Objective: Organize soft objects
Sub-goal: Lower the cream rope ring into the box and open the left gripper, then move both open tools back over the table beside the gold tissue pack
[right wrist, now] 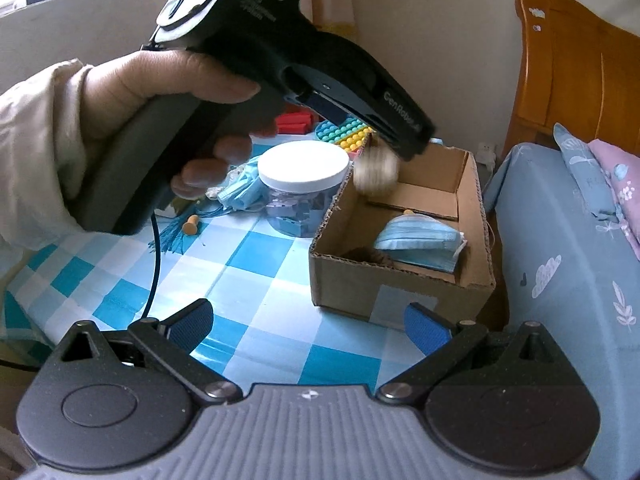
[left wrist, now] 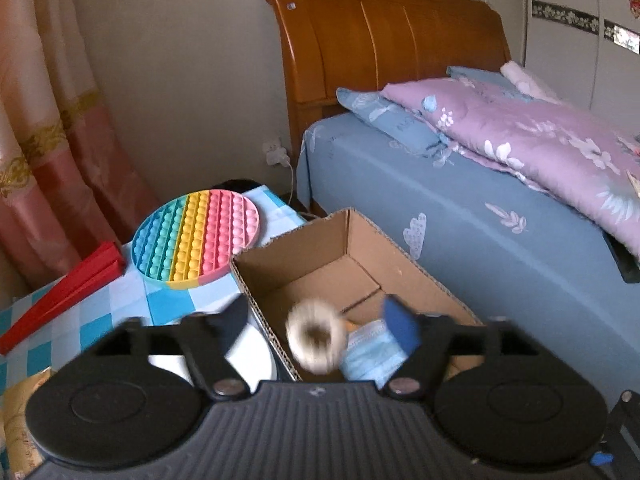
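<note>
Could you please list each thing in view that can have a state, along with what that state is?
Left claw: open, above the box.
Right claw: open, empty, over the table.
Fuzzy ring: blurred, free between the left claw's fingers, over the box.
Box: open-topped, upright.
Masks: stacked inside the box.
Jar: lidded, upright on the table.
Loose mask: crumpled on the table beside the jar.
</note>
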`<state>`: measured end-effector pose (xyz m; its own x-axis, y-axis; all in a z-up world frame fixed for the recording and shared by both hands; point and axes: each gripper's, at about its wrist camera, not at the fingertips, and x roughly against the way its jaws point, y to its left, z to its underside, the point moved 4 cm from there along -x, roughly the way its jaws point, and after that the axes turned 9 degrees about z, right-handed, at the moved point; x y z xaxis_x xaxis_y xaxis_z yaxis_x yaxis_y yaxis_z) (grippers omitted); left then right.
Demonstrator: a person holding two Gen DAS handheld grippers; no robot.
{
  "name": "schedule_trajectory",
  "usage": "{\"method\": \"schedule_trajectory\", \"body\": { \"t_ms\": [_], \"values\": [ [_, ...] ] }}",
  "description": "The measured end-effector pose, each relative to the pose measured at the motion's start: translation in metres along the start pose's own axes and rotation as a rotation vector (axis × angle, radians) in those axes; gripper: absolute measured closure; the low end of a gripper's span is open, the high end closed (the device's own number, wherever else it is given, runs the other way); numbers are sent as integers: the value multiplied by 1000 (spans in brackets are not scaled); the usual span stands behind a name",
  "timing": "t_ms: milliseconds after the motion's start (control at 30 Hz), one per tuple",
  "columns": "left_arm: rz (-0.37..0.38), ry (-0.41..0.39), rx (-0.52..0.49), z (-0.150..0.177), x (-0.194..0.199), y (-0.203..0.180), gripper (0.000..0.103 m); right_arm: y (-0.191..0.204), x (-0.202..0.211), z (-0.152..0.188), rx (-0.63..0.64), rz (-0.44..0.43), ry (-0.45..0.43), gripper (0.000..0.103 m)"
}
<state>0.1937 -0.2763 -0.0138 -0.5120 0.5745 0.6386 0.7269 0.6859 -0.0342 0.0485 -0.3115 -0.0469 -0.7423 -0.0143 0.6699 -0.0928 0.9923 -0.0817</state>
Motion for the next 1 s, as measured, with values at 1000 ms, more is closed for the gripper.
{"method": "schedule_trajectory", "body": {
  "t_ms": [1000],
  "values": [
    [-155, -50, 197, 87, 119, 21, 1, 20, 15, -6, -3, 50, -2, 0]
  ]
}}
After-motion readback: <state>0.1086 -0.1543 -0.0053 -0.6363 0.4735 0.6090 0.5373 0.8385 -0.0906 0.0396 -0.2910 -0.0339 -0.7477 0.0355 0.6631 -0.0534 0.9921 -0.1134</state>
